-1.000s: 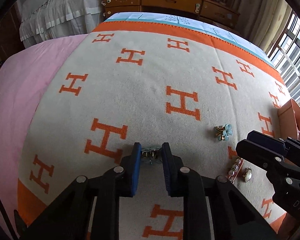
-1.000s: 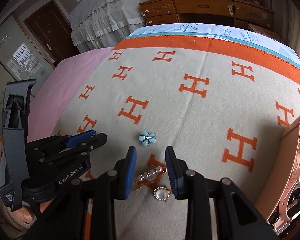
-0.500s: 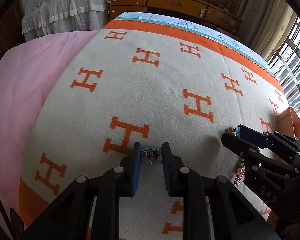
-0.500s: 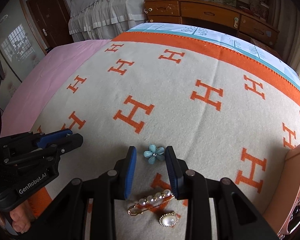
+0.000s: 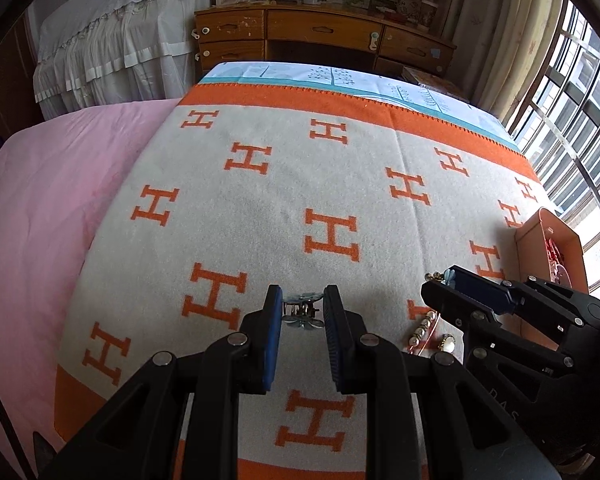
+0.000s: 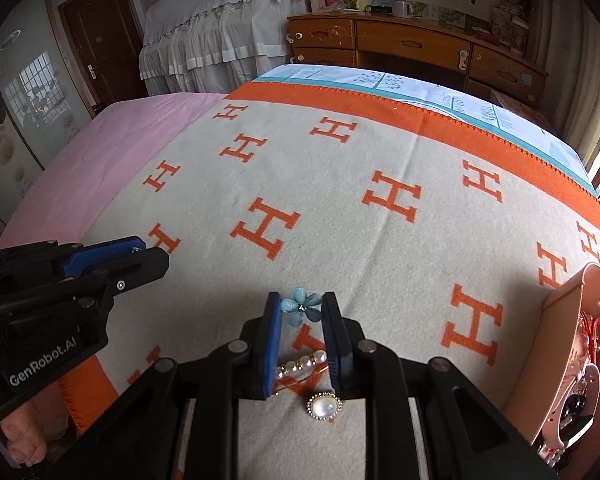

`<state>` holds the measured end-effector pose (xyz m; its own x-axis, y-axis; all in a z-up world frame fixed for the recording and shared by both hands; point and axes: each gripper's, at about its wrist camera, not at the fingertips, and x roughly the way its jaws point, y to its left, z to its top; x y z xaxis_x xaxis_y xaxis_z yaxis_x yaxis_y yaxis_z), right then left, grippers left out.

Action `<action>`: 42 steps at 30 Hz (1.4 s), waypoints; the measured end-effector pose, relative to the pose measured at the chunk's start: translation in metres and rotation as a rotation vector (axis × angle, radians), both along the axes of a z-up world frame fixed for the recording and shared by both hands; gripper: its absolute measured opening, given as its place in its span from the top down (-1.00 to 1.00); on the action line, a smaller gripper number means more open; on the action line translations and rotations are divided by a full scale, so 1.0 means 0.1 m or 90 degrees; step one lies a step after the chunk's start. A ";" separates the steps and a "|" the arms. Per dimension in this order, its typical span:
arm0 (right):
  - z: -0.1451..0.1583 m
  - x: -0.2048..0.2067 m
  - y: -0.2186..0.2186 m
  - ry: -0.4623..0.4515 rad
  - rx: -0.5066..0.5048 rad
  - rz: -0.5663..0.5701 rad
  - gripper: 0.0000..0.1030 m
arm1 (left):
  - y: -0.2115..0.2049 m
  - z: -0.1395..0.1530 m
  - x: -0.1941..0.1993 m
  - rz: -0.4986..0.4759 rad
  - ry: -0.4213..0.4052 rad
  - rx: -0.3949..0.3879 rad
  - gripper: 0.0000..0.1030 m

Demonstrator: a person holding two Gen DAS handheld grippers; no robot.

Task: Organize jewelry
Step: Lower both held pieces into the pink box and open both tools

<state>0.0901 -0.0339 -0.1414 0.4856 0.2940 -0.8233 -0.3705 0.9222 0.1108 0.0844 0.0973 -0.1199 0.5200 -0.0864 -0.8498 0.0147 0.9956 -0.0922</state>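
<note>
Left gripper [image 5: 302,310]: closed on a small clip [image 5: 301,312]; both blue pads touch its sides. The clip shows metal prongs above and pale blue petals below.
Left gripper, from right wrist view [image 6: 140,254]: seen side-on at the left edge, above the blanket; the clip it grips is hidden there.
Right gripper [image 6: 301,310]: jaws narrowly parted around a blue flower clip [image 6: 302,310]. The petals reach both pads; whether the pads press it, cannot tell.
Right gripper, from left wrist view [image 5: 446,288]: tips low at the blanket, to the right of the left gripper; a sliver of blue petal and gold metal shows at the tips.
Flower clip position: appears to lie on the blanket [image 6: 340,216], just beyond an orange H; contact with the fabric is not clear.
Pearl pin [image 6: 302,362]: gold bar with a row of pearls, lying on the blanket between the right gripper's fingers, nearer the camera than the flower.
Round pearl brooch [image 6: 324,406]: lying just beside the pin, nearer still.
Same two pieces, left wrist view: pin [image 5: 420,330] and brooch [image 5: 447,345] lie beside each other, under the right gripper.
Box [image 6: 560,312]: peach-coloured, open, at the right edge of the blanket, well apart from the flower clip; holds red cord and dark items, unclear in detail.
Sheet [image 5: 40,200]: pink, left of the blanket.
</note>
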 end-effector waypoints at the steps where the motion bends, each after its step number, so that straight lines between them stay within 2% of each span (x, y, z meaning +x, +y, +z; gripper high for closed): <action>1: 0.06 -0.04 -0.07 -0.008 0.008 -0.005 0.61 | -0.07 0.04 -0.02 -0.008 -0.004 0.002 0.64; 8: 0.51 -0.36 -0.75 -0.070 0.059 -0.074 0.61 | -0.75 0.35 -0.07 -0.089 -0.021 0.004 0.64; 9: 0.64 -0.45 -0.99 -0.091 0.068 -0.097 0.61 | -0.87 0.40 -0.07 -0.102 -0.026 0.005 0.64; 10: 0.64 -0.45 -0.99 -0.091 0.068 -0.097 0.61 | -0.99 0.46 -0.07 -0.117 -0.032 0.005 0.64; 14: 0.91 -0.62 -1.52 -0.139 0.074 -0.161 0.61 | -1.50 0.67 -0.06 -0.180 -0.057 0.005 0.64; 20: 1.14 -0.75 -2.16 -0.180 0.073 -0.247 0.61 | -2.20 0.92 0.03 -0.263 -0.076 -0.006 0.64; 24: 1.22 -0.79 -2.37 -0.195 0.072 -0.267 0.61 | -2.52 0.99 0.13 -0.282 -0.085 0.000 0.64; 27: 1.23 -0.79 -2.43 -0.201 0.075 -0.263 0.61 | -2.67 0.94 0.21 -0.283 -0.076 0.006 0.64; 30: 1.12 -0.76 -2.45 -0.189 0.073 -0.255 0.60 | -2.74 0.76 0.33 -0.278 -0.047 0.015 0.64; 37: 0.72 -0.58 -2.46 -0.116 0.066 -0.237 0.60 | -2.86 0.27 0.53 -0.279 0.019 0.050 0.64; 42: 0.47 -0.47 -2.47 -0.070 0.057 -0.236 0.60 | -2.90 0.08 0.57 -0.282 0.040 0.062 0.63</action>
